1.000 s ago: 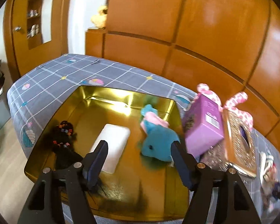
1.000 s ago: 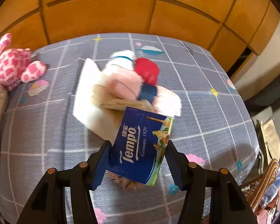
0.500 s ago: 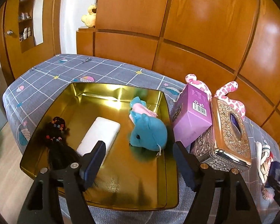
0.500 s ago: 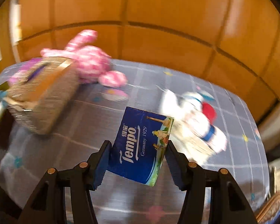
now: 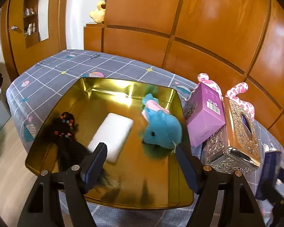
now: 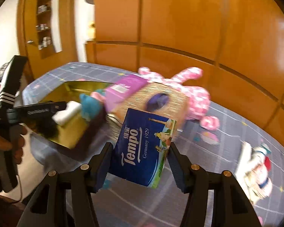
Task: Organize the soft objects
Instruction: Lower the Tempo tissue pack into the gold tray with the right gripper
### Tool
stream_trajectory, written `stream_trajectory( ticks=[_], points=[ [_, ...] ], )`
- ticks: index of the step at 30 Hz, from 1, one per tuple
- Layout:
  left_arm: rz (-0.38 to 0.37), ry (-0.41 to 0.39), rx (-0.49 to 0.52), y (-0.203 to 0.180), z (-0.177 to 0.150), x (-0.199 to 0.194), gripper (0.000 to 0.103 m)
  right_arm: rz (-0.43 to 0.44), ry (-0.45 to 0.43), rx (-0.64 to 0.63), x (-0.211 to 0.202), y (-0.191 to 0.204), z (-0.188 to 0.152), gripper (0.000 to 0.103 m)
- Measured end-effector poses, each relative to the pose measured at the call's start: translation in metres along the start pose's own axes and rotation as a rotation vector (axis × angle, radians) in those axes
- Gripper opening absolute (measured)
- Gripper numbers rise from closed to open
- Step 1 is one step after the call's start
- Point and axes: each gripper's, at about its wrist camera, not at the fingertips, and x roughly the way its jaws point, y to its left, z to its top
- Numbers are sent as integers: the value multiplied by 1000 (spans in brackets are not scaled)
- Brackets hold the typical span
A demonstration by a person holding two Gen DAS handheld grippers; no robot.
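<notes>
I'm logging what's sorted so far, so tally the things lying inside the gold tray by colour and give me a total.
In the gold tray:
Teal: 1, plush toy
White: 1, tissue pack
Black: 1, hairy toy with coloured beads
Total: 3
</notes>
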Motion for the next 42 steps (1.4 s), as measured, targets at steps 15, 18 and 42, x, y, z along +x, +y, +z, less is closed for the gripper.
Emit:
stream_trajectory(
  ticks=[15, 18, 42],
  points=[
    [94, -71, -53, 45, 5, -26, 83, 193, 44, -115, 50, 79, 22, 59],
    [111, -88, -58, 52, 5, -31, 83, 218, 56, -108, 61, 87, 29, 59],
    [140, -86, -120, 80, 4, -28, 84, 250, 197, -56, 151, 128, 64, 72]
  ],
)
